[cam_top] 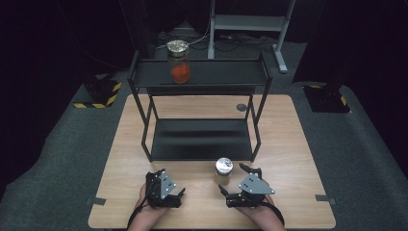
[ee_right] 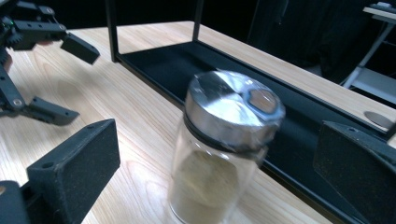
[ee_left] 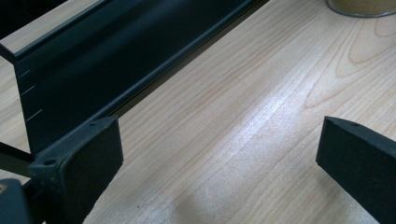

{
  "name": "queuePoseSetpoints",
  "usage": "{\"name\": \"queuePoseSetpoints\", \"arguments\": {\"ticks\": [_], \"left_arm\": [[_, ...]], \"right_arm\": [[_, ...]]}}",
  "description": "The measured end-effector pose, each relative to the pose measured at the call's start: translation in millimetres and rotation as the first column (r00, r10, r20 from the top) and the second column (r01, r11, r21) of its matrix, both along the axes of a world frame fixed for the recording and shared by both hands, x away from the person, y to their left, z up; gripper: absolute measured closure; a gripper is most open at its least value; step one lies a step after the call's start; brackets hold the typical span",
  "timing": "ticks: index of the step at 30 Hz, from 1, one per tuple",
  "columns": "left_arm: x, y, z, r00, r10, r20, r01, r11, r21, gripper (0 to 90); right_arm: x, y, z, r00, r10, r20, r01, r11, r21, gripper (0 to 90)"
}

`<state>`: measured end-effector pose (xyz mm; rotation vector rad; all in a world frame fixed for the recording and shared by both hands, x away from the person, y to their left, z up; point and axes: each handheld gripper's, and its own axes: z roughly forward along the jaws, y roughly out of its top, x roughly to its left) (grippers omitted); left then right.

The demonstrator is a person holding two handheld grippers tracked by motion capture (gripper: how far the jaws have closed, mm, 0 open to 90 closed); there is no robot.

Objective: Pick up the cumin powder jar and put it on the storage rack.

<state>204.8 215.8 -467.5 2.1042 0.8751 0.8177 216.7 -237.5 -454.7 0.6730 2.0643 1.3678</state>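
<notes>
Jar (cam_top: 223,171) of tan powder, steel lid, upright on the table (cam_top: 298,159) before the rack (cam_top: 202,139); we hold the right gripper (cam_top: 239,182) nearest, jaws wide, jar dead ahead; left gripper (cam_top: 174,185) wide, empty

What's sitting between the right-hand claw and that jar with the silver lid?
Nothing: bare wooden table lies between the open right gripper and the jar, as the right gripper view shows.
</notes>
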Motion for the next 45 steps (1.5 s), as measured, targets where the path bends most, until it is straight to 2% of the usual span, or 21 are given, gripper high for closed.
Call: {"name": "queuePoseSetpoints", "arguments": {"ticks": [17,23,33,45], "left_arm": [[0.3,2.8,-0.3,0.9999,-0.012,0.001,0.012,0.9999,-0.009,0.9],[0.1,3.3,-0.7,0.9999,-0.012,0.002,0.012,0.9998,-0.013,0.8],[0.2,4.6,-0.8,1.0000,-0.010,-0.001,0.010,0.9996,-0.025,0.8],[-0.4,4.2,-1.3,0.9999,-0.011,0.004,0.012,0.9997,-0.022,0.9]], "right_arm": [[17.8,19.7,-14.4,0.9989,-0.034,-0.033,0.036,0.9969,0.069,0.0],[23.0,19.9,-18.9,0.9984,-0.042,-0.037,0.045,0.9935,0.105,10.0],[26.4,11.6,-27.6,0.9982,-0.047,-0.038,0.053,0.9813,0.185,33.6],[26.3,9.5,-34.9,0.9988,-0.044,-0.022,0.047,0.9771,0.207,34.3]]}}
